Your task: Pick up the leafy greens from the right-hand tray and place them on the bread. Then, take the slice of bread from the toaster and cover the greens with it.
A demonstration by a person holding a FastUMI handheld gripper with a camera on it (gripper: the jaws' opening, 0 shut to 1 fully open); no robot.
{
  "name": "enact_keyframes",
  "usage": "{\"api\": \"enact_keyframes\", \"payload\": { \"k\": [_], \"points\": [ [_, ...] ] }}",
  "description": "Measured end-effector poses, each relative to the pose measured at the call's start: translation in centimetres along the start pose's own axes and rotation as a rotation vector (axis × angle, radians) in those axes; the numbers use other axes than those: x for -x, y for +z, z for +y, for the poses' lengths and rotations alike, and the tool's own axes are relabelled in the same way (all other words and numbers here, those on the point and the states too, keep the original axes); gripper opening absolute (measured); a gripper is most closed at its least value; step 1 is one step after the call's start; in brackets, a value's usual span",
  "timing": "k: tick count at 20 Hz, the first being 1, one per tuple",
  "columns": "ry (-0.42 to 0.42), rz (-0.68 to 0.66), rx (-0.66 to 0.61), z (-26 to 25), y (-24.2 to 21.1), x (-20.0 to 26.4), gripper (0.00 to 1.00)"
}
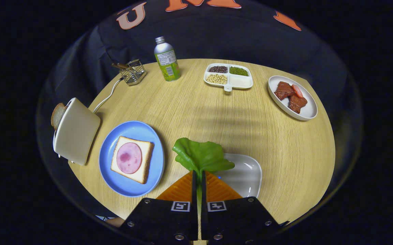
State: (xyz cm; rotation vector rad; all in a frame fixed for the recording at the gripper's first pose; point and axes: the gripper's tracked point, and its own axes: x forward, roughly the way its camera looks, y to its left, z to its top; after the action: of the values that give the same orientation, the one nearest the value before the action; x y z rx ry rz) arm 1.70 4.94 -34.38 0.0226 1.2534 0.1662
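My gripper (pixel 198 174) is shut on the stem of the leafy greens (pixel 200 156), whose broad green leaf sticks up just ahead of the fingertips. Behind the leaf, to its right, lies a white tray (pixel 247 175). To the left of the fingers a blue plate (pixel 132 158) carries a slice of bread (pixel 132 159) topped with a round pink ham slice (pixel 128 158). Further left stands a cream toaster (pixel 75 131) with a second bread slice (pixel 57 115) poking out of its top.
Across the round wooden table (pixel 217 112) stand a green bottle (pixel 166 59), a small wire basket (pixel 133 72), a divided white dish of beans (pixel 228 77) and a white plate of meat pieces (pixel 292 97). The toaster's white cord (pixel 108 95) runs toward the basket.
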Motion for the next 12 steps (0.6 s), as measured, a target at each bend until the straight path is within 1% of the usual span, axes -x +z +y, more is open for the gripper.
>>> {"api": "enact_keyframes", "payload": {
  "k": [4,7,12],
  "points": [
    [0.047,-0.021,0.038,2.8,1.0,0.9,0.04],
    [0.098,-0.036,0.061,5.2,1.7,1.4,0.04],
    [0.163,-0.049,0.079,8.9,2.8,1.1,0.04]
  ]
}}
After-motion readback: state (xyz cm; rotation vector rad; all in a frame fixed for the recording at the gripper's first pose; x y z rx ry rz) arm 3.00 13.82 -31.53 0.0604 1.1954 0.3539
